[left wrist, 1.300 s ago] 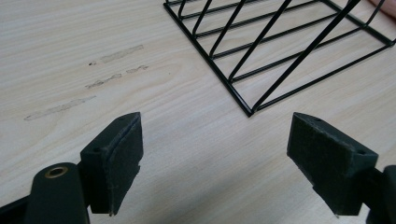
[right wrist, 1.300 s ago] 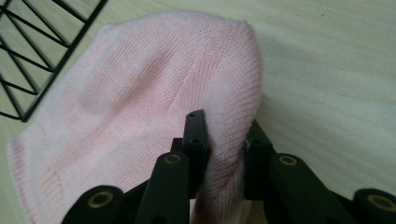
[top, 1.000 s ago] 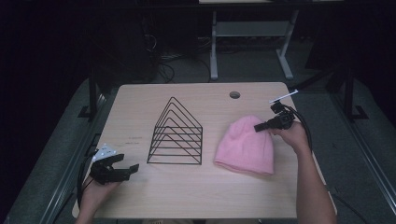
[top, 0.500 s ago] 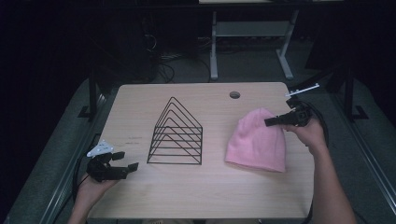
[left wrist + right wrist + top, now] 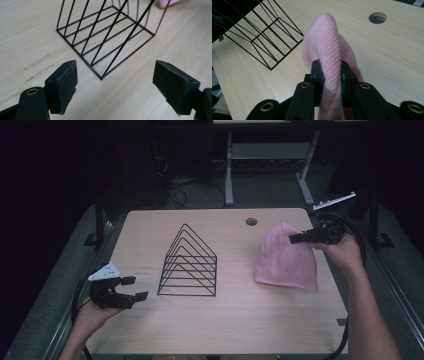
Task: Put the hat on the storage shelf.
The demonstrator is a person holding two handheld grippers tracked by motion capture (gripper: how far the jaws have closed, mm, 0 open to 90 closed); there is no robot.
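A pink knitted beanie (image 5: pixel 285 262) hangs over the right side of the table, pinched at its top by my right gripper (image 5: pixel 296 238). In the right gripper view both black pads (image 5: pixel 316 77) squeeze a fold of the beanie (image 5: pixel 329 50), which droops away toward the tabletop. A black wire rack (image 5: pixel 189 265) of triangular frames stands upright at the table's middle. My left gripper (image 5: pixel 134 288) hovers near the front left corner, jaws spread wide with nothing between them. In the left gripper view the rack (image 5: pixel 110 32) sits just beyond the open jaws (image 5: pixel 115 82).
The light wooden table (image 5: pixel 230 320) has a round cable hole (image 5: pixel 251 222) at the back right. Dark floor, cables and a white stand's legs (image 5: pixel 230 175) lie beyond the far edge. Bare wood stretches along the front between the two hands.
My right gripper has risen and drifted right with the beanie, pulling its top off the table so it hangs. The left gripper has lifted slightly at the front left.
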